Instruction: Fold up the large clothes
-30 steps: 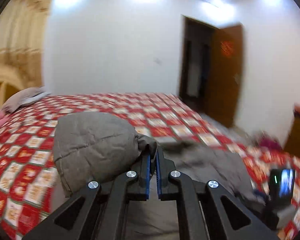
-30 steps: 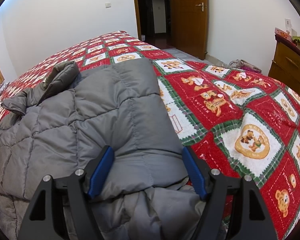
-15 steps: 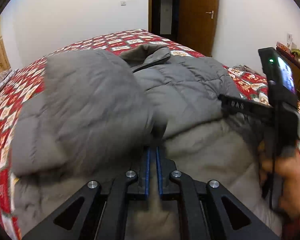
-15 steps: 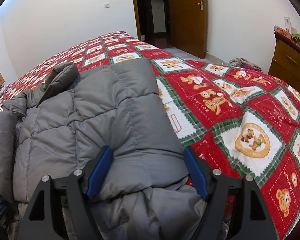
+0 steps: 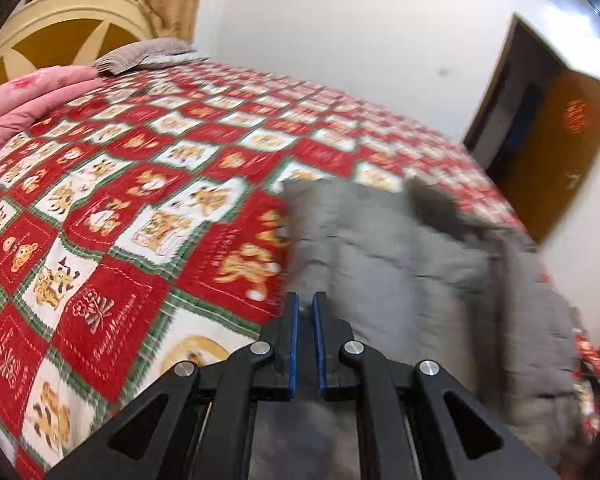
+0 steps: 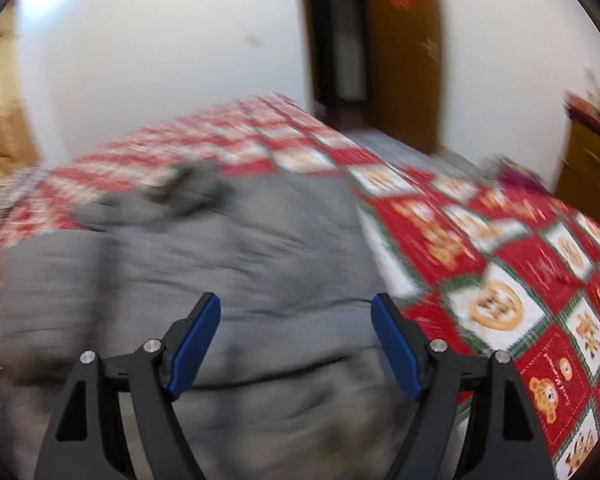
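Note:
A large grey quilted jacket (image 6: 236, 272) lies spread on the bed, its collar (image 6: 180, 192) at the far end. In the left wrist view the jacket (image 5: 400, 264) fills the right half. My left gripper (image 5: 305, 304) is shut, its blue pads nearly touching at the jacket's left edge; grey fabric shows between and below them, but whether it is pinched is unclear. My right gripper (image 6: 296, 312) is wide open above the jacket's near part and holds nothing. Both views are motion-blurred.
The bed has a red, white and green patterned cover (image 5: 140, 208). A pink pillow (image 5: 32, 100) and a grey pillow (image 5: 148, 52) lie by the headboard (image 5: 60, 36). A brown door (image 6: 404, 48) and a wooden dresser (image 6: 592, 168) stand to the right.
The left gripper has swung left, from over the folded sleeve to the jacket's left edge. The sleeve now lies flat on the jacket. The right gripper has lifted and tilted up, still open.

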`<state>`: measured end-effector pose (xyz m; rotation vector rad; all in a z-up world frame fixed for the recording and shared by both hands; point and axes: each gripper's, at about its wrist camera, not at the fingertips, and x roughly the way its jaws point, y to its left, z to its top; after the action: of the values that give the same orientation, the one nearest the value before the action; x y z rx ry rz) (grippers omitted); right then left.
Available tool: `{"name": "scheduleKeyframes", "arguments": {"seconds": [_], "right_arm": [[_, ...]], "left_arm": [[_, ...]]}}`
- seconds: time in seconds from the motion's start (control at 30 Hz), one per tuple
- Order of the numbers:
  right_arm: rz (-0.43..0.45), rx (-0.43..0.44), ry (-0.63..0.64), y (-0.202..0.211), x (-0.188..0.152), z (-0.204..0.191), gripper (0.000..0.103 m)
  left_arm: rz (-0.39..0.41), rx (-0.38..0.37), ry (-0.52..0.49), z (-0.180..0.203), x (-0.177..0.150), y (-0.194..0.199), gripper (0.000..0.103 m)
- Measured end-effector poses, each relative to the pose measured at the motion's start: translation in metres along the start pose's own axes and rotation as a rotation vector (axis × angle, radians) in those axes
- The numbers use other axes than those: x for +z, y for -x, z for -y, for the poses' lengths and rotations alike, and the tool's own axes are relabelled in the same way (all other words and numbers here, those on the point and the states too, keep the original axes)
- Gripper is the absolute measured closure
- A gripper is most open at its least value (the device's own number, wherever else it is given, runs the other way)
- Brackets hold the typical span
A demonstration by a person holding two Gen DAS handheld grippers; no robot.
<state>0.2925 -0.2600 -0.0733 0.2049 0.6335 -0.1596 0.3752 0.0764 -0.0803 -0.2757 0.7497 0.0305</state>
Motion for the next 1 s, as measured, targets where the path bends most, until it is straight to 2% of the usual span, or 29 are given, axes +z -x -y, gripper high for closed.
{"name": "scheduleKeyframes", "arguments": {"seconds": [0.1,0.13,0.17,0.23,0.3,0.4,0.47,0.5,0.53,0.63,0.77,0.83,0.9,0.93,1.0], "right_arm": [[0.035,0.15,0.085,0.028,0.003,-0.045,0.011],[0.057,0.198,0.124,0.036,0.002,-0.063,0.005],[0.083,0.244,0.182,0.045,0.0,-0.086,0.002],[0.094,0.282,0.244,0.047,-0.006,-0.115,0.0],[0.069,0.29,0.29,0.038,-0.013,-0.141,0.001],[0.005,0.231,0.342,0.011,-0.023,-0.167,0.002],[-0.063,0.198,0.36,-0.008,-0.031,-0.172,0.018],[-0.099,0.204,0.343,-0.016,-0.032,-0.167,0.039],[-0.123,0.221,0.301,-0.018,-0.03,-0.158,0.054],[-0.144,0.284,0.089,-0.021,-0.012,-0.113,0.065],[-0.176,0.366,-0.199,-0.03,0.004,-0.043,0.07],[-0.214,0.394,-0.332,-0.042,0.004,-0.006,0.069],[-0.206,0.333,-0.356,-0.044,0.005,0.013,0.065],[-0.187,0.252,-0.345,-0.043,0.004,0.029,0.059],[-0.177,0.137,-0.339,-0.038,0.004,0.051,0.055]], "left_arm": [[-0.055,0.021,-0.012,-0.001,-0.016,-0.027,0.096],[-0.079,0.001,0.01,-0.003,-0.019,-0.033,0.096],[-0.069,-0.024,0.033,-0.005,-0.016,-0.031,0.096],[-0.07,-0.076,0.089,-0.014,-0.017,-0.03,0.096],[-0.069,-0.146,0.161,-0.027,-0.018,-0.028,0.096],[-0.065,-0.251,0.306,-0.049,-0.024,-0.031,0.096],[-0.064,-0.291,0.373,-0.056,-0.025,-0.035,0.096],[-0.063,-0.282,0.362,-0.053,-0.024,-0.034,0.096],[-0.059,-0.261,0.337,-0.047,-0.023,-0.032,0.096],[-0.054,-0.228,0.301,-0.038,-0.022,-0.029,0.096],[-0.056,-0.255,0.326,-0.031,-0.023,-0.025,0.096],[-0.055,-0.247,0.317,-0.027,-0.021,-0.025,0.096],[-0.056,-0.245,0.316,-0.023,-0.021,-0.023,0.096],[-0.056,-0.246,0.318,-0.023,-0.02,-0.024,0.096],[-0.055,-0.242,0.315,-0.02,-0.019,-0.024,0.096]]}}
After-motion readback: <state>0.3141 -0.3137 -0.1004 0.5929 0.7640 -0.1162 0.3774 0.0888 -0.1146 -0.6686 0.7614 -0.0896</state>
